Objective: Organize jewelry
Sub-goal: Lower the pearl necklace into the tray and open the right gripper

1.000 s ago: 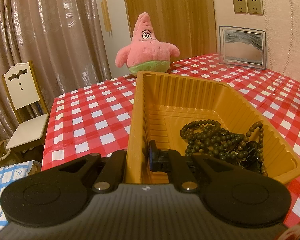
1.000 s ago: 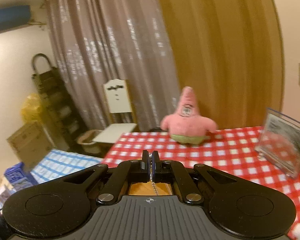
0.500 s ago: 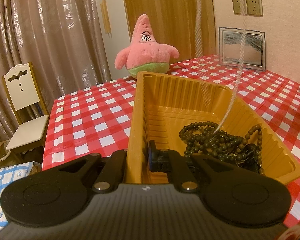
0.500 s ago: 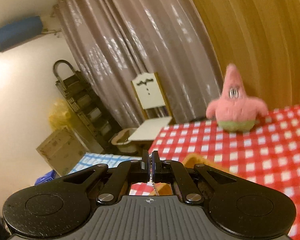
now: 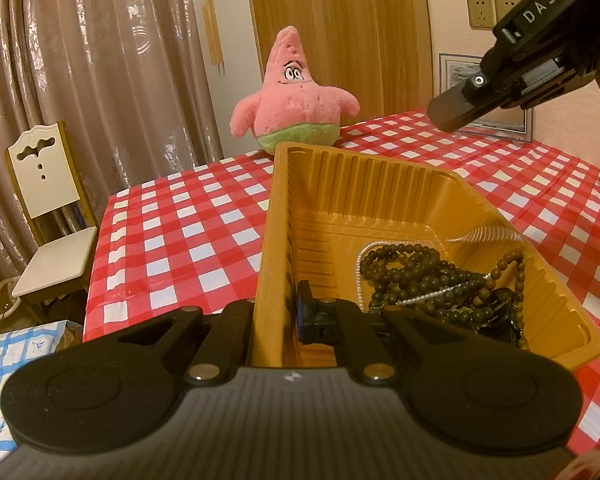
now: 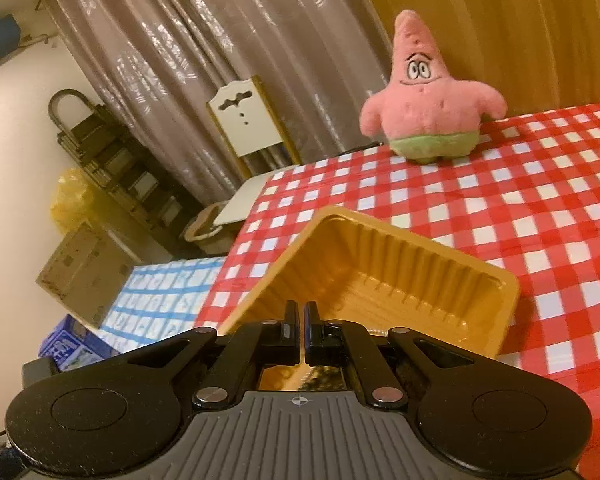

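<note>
My left gripper (image 5: 278, 316), tilted down, pinches the ribbed orange plastic tray's (image 5: 384, 168) near wall; my right gripper (image 6: 301, 330), closed and empty, hangs above it at two o'clock.

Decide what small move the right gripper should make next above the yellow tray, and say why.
Probably draw the right gripper up and away from the yellow tray. The silver chain already lies over the dark beads inside, nothing visibly hangs from the shut jaws, and the left gripper clamps the tray's wall, keeping it steady.
</note>
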